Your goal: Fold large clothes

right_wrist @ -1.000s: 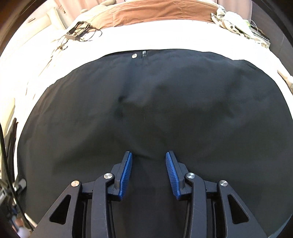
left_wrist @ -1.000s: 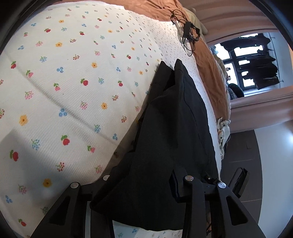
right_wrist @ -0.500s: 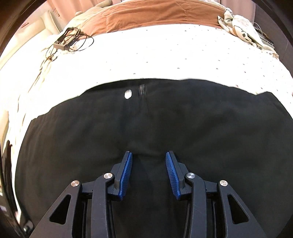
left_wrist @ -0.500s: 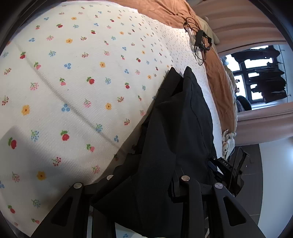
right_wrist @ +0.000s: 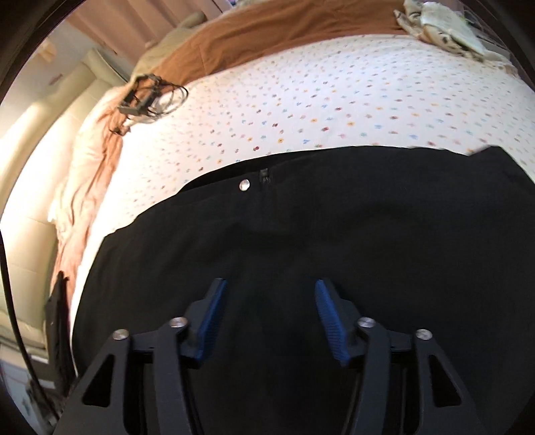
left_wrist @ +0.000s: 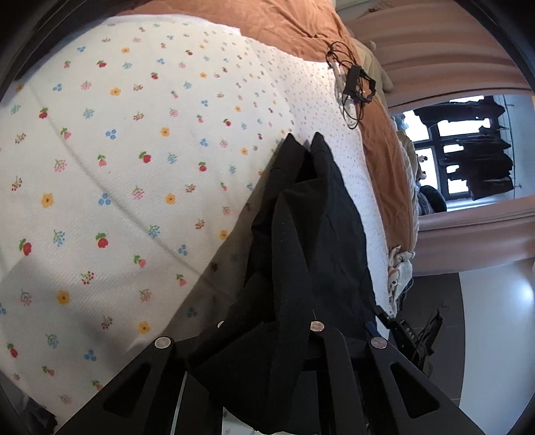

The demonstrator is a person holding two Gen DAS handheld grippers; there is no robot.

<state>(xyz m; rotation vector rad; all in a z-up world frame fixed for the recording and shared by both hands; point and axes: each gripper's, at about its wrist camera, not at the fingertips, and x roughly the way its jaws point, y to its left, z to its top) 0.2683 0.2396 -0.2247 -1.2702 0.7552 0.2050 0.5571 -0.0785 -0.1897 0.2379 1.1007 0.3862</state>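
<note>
Here the left gripper (left_wrist: 267, 338) is closed on a bunched fold of the black trousers (left_wrist: 311, 241); its fingertips are buried in the cloth, so only the black finger arms and their silver screws show. From that pinch the dark fabric runs away from the camera in a long, narrowing band up the picture, ending in two pointed corners side by side. The band's long axis lies along the line of the fingers, and the fabric nearest the gripper is lifted in a loose ridge with a shadow under it on the floral bedsheet (left_wrist: 117, 187).

The right gripper (right_wrist: 269, 294) stands wide apart, its blue ribbed pads (right_wrist: 329, 318) held over the trousers (right_wrist: 334, 234) with nothing between them; whether the pads touch the cloth cannot be told. In this view the garment spreads broadly from side to side, its far edge being the waistband, where a silver button (right_wrist: 244, 184) sits just beside the zip pull (right_wrist: 264, 174). So the waist points away from this gripper, toward the middle of the bed.

Beyond the waistband lies the flowered sheet (right_wrist: 317, 100), then a brown blanket (right_wrist: 267, 30) across the far end. A tangle of black cable with a small device (right_wrist: 147, 97) rests near the blanket's left edge, and crumpled pale clothing (right_wrist: 441, 23) sits at the far right corner. The left view also shows the cable bundle (left_wrist: 356, 83), the blanket (left_wrist: 294, 23) and a window (left_wrist: 461, 160) between pink curtains.
</note>
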